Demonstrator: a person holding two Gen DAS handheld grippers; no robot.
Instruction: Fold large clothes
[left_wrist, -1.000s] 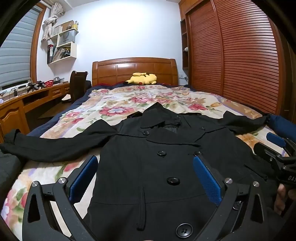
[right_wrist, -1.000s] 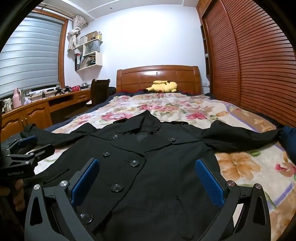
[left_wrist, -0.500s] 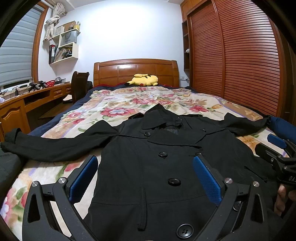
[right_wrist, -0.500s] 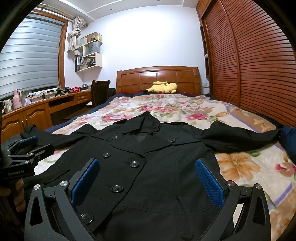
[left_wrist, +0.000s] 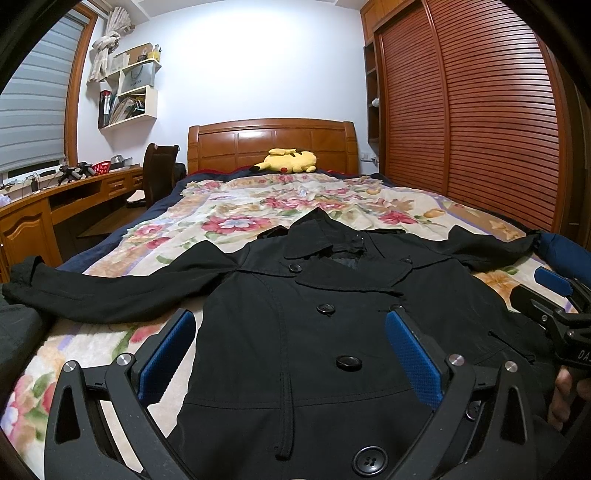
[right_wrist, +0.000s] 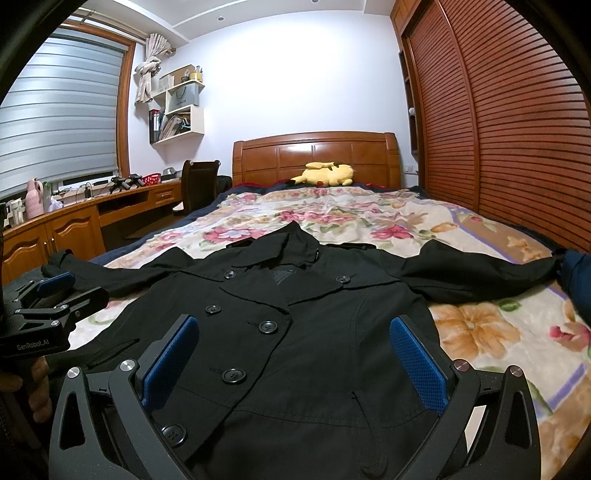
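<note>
From the left wrist view, the left gripper (left_wrist: 291, 350) hangs with its jaws spread wide and nothing between them, above the lower front of a black double-breasted coat (left_wrist: 332, 332). The coat lies face up and buttoned on the flowered bedspread (left_wrist: 229, 221), hem toward the foot of the bed, collar toward the wooden headboard (left_wrist: 273, 142), sleeves stretched out toward both side edges. A yellow plush toy (left_wrist: 288, 161) rests at the head edge. On the wall, white box shelves (left_wrist: 129, 96) hold binders, papers and a paper bag. The right gripper (left_wrist: 557, 295) shows at the bed's right edge, with fingers of a hand (left_wrist: 565, 395) beneath it; its blue pads stand apart.

From the right wrist view, the right gripper (right_wrist: 295, 358) also has its jaws released and wide, empty, over the coat's (right_wrist: 314, 350) right half. This view alone shows the window blind (right_wrist: 62, 118) in full, a pink bottle (right_wrist: 34, 197) on the desk (right_wrist: 85, 218), and the left gripper (right_wrist: 51, 295) from the side at the bed's left edge, near the coat's left sleeve, its handle printed GenRobot.AI. A red basket (right_wrist: 151, 178) sits on the desk's far end; its contents cannot be made out.
</note>
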